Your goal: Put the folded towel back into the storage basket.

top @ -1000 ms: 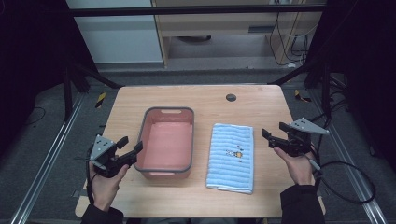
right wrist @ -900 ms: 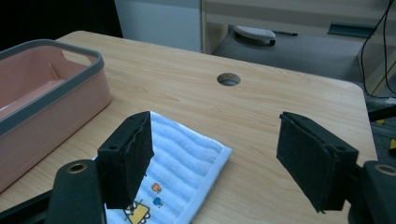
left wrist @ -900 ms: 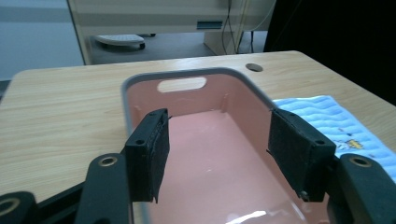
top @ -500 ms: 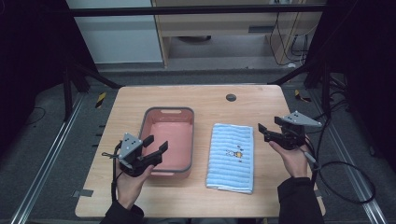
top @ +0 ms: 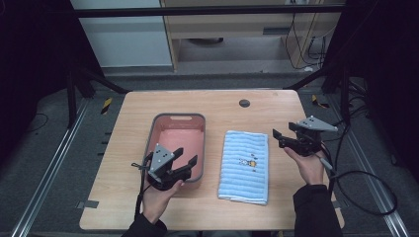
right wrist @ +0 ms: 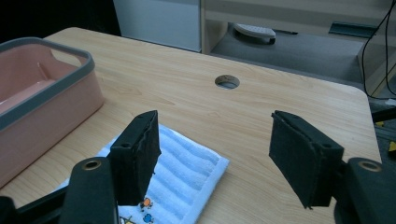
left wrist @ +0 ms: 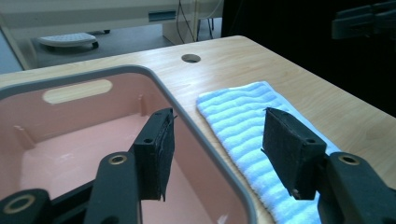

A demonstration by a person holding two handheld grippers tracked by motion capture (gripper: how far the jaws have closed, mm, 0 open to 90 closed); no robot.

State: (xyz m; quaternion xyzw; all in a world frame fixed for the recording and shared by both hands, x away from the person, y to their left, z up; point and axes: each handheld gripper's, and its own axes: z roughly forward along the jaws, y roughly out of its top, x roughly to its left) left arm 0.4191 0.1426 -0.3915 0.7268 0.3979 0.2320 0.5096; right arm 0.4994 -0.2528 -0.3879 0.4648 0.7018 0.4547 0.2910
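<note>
A pink basin with a grey rim (top: 163,123) (left wrist: 140,74) (right wrist: 28,93) stands left of the table's middle. To its right lies a folded light-blue striped towel (top: 244,165) (left wrist: 238,116) (right wrist: 182,172) with a small cartoon print. My left gripper (top: 185,160) (left wrist: 217,149) is open above the basin's near right corner, one jaw over the basin and one over the towel's edge. My right gripper (top: 277,139) (right wrist: 215,154) is open just right of the towel's far corner. Nothing is between either pair of jaws.
The wooden table (top: 133,113) has a round cable hole (top: 244,103) near its far edge. A cable (top: 365,187) trails from my right gripper off the table's right side. Metal frame legs and a cabinet stand beyond the table.
My left gripper has moved right and forward, from beside the basin's left side to above its near right corner. The right gripper has shifted slightly toward the towel.
</note>
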